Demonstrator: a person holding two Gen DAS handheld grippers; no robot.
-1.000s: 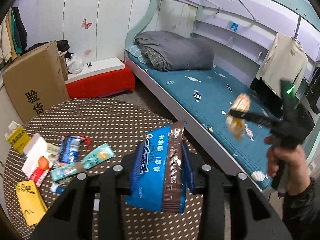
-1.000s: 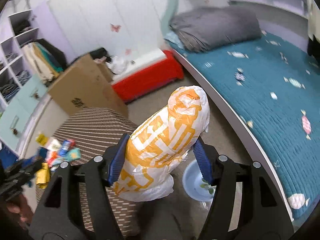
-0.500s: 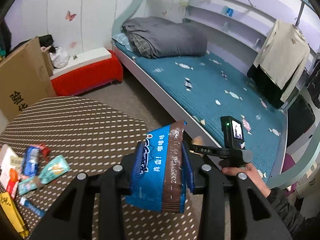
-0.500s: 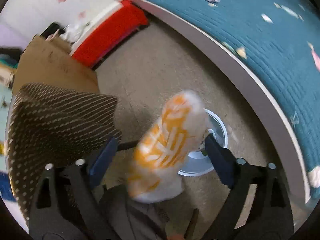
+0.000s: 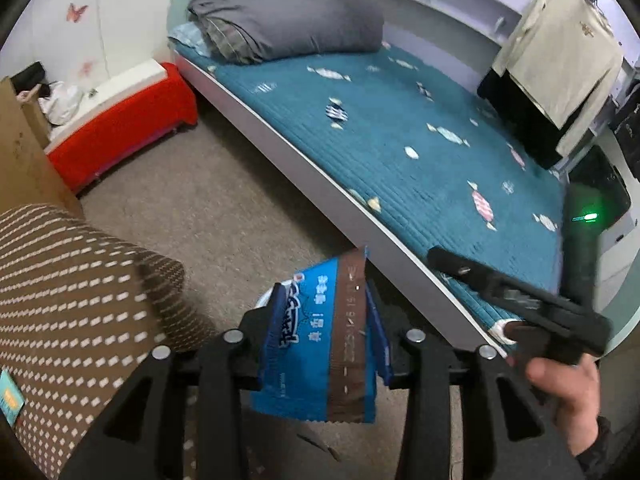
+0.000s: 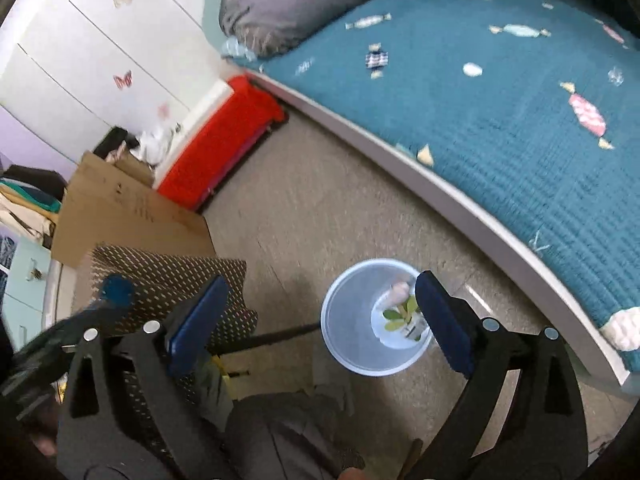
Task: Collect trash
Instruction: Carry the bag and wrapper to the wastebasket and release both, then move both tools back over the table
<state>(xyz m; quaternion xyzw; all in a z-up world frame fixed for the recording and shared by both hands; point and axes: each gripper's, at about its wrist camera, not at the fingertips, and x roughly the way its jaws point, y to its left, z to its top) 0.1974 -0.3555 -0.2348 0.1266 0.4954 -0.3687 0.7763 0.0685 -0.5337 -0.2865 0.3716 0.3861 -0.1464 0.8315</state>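
My left gripper is shut on a blue and brown snack wrapper, held above the floor past the table's edge. A pale blue round trash bin stands on the floor below my right gripper, which is open and empty. Inside the bin lie green scraps and a pale wrapper. In the left wrist view the bin's rim peeks out behind the wrapper, and the right gripper's body shows at the right with the hand holding it.
A brown dotted tablecloth covers the table at the left, with a teal packet at its edge. A bed with a teal cover runs along the right. A red bench and a cardboard box stand beyond.
My right gripper opened and the orange and white bag dropped out of it toward the bin. My left gripper swung right with the blue wrapper, from over the table to over the floor.
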